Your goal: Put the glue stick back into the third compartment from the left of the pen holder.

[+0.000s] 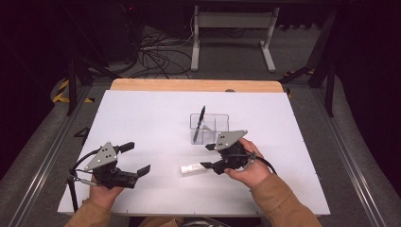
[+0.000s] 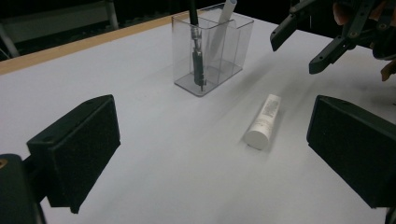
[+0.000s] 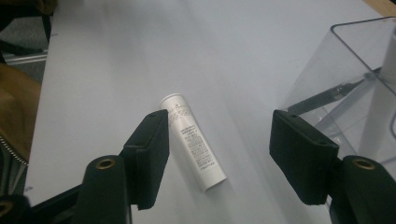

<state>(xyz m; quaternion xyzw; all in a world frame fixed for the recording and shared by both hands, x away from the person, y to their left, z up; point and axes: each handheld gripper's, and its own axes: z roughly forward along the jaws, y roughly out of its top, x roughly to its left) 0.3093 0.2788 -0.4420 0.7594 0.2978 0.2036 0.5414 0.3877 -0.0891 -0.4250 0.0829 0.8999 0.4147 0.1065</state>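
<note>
Your right gripper hovers with fingers apart over the white tube, which lies flat on the worktop near the clear holder, ready to straddle it. Your left gripper waits aside, fingers wide apart and empty.

The white tube I'm reaching for lies flat, nearer the table's front edge, capped, untouched.

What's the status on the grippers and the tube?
Both grippers open: left, right. Tube flat on table, ungripped, by right gripper. Nothing in the way; holder behind.
</note>
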